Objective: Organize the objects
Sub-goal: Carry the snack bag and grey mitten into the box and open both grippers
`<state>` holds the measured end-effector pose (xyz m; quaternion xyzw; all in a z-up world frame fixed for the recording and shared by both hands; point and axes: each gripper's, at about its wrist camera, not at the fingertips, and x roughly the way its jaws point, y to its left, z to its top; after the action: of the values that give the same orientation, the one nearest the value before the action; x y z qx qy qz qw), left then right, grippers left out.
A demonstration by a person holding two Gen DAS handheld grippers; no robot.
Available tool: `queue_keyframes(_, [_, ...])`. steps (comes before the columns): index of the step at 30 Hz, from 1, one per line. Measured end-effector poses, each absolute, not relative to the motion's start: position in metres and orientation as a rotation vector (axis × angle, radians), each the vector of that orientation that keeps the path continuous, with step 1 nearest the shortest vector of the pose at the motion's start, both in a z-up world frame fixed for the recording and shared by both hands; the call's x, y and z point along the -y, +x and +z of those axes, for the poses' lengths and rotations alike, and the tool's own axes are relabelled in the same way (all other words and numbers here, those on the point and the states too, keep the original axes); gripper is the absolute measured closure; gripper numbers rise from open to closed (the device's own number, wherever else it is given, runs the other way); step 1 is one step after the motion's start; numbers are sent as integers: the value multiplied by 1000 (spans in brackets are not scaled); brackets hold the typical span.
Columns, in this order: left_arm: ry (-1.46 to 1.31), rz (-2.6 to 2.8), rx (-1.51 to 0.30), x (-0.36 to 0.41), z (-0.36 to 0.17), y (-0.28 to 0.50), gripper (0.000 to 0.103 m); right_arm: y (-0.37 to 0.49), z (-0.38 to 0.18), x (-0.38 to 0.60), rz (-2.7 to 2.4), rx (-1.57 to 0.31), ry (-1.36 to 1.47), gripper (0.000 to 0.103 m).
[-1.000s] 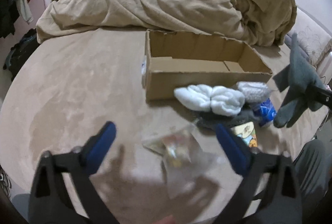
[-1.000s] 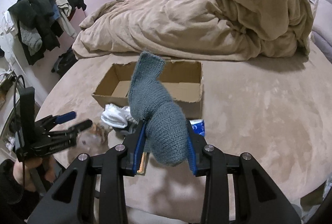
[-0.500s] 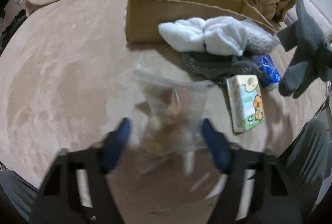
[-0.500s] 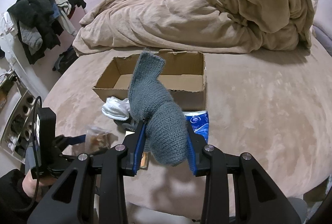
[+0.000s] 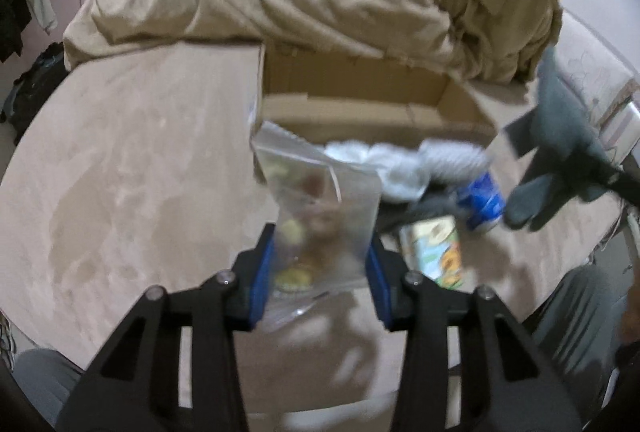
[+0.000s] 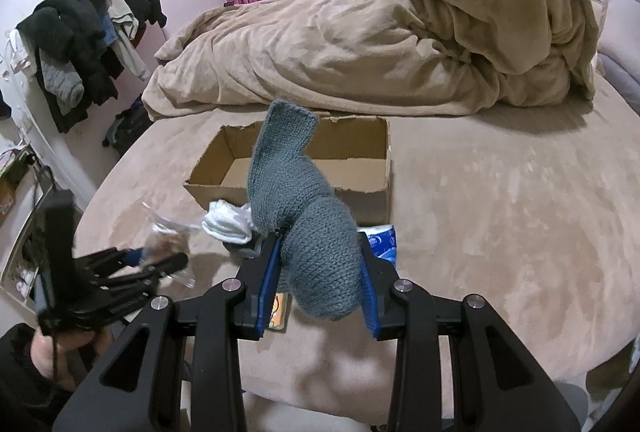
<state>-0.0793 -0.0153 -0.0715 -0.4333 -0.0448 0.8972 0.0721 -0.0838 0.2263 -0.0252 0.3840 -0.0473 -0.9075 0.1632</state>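
Note:
My left gripper is shut on a clear zip bag of small items and holds it up above the bed; it also shows in the right wrist view. My right gripper is shut on a grey knitted sock, held up in front of the open cardboard box. The box looks empty inside. White socks, a blue tissue pack and a yellow-green tissue pack lie in front of the box.
A heaped tan duvet covers the bed behind the box. Clothes hang on a rack at the left. A dark sock lies under the white socks. The person's legs sit at the bed's near edge.
My left gripper went down around the zip bag, shut on it and lifted it off the bed. My right gripper kept the grey sock held up, nearly still.

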Motion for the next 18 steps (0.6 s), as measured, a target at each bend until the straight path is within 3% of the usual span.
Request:
queue_keyframes(10, [-1118, 2672, 138, -6, -13, -132, 60, -130, -9, -223, -2607, 102, 1027, 66])
queue_keyframes(18, [-1165, 2596, 184, -29, -36, -199, 59, -185, -15, -219, -2612, 64, 1009, 65])
